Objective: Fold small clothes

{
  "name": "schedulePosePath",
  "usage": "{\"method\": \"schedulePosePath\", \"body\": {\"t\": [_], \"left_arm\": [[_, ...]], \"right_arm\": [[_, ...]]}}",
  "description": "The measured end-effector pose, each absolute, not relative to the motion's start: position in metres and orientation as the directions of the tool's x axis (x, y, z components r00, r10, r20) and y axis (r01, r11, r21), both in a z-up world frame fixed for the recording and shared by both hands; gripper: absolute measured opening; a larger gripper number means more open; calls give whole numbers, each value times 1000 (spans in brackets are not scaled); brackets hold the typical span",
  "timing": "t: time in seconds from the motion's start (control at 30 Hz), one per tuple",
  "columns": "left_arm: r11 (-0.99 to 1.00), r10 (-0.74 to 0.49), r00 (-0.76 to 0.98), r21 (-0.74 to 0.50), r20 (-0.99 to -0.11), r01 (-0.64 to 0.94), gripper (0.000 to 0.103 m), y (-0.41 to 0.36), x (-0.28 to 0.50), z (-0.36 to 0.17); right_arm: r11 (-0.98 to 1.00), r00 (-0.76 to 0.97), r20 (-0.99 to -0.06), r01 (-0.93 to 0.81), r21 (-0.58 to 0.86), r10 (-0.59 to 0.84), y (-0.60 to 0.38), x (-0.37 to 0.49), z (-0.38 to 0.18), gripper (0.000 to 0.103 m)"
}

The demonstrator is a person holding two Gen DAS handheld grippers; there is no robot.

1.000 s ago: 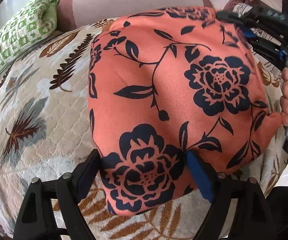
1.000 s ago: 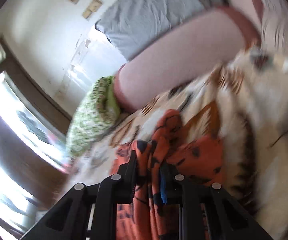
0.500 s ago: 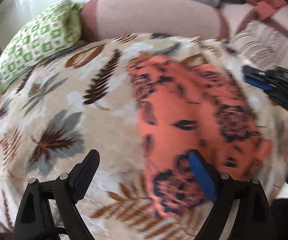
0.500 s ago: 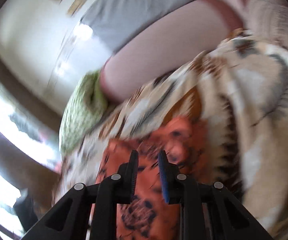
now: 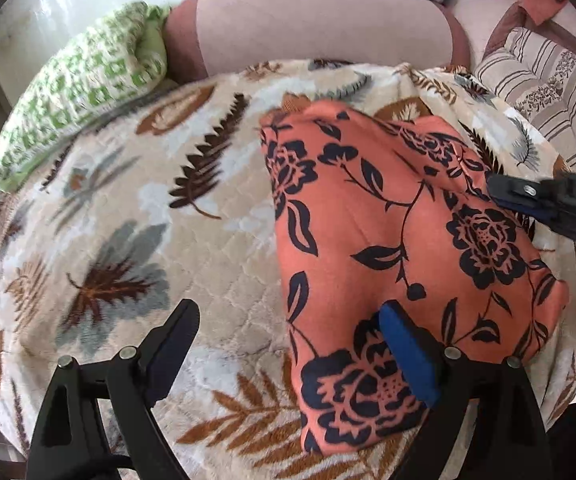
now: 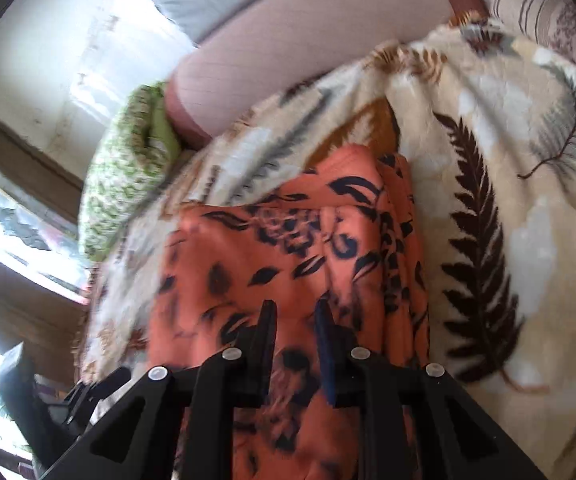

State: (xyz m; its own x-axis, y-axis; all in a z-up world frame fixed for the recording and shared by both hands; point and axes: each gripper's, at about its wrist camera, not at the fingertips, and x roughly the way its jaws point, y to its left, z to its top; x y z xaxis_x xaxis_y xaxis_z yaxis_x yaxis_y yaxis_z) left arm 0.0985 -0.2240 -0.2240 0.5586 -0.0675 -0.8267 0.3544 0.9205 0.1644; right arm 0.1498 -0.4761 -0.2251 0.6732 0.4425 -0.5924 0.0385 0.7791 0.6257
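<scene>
Jaws of the left gripper [image 5: 288, 344] are standing released, straddling the orange floral folded cloth's [image 5: 399, 248] near edge; right gripper [image 6: 295, 320], narrowly parted and empty, is hovering directly above it.

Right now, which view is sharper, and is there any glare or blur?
Left wrist view: floral garment crisp, only the green pillow smeared, fisheye bending at the edges. Right wrist view: motion-blurred throughout, window blown out white.
</scene>
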Motion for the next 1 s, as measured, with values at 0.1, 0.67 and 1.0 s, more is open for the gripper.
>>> {"method": "schedulePosePath", "body": {"t": [0.1, 0.67, 1.0], "left_arm": [[911, -59, 594, 200, -802, 360, 92, -225, 87, -219], [893, -33, 602, 248, -798, 377, 92, -227, 68, -231], [896, -40, 668, 268, -743, 353, 92, -234, 108, -197]], "right_arm": [[771, 690, -574, 36, 636, 441, -473, 113, -216, 23], [803, 669, -617, 50, 593, 415, -461, 77, -230, 22], [788, 709, -576, 48, 614, 406, -471, 127, -214, 22]]}}
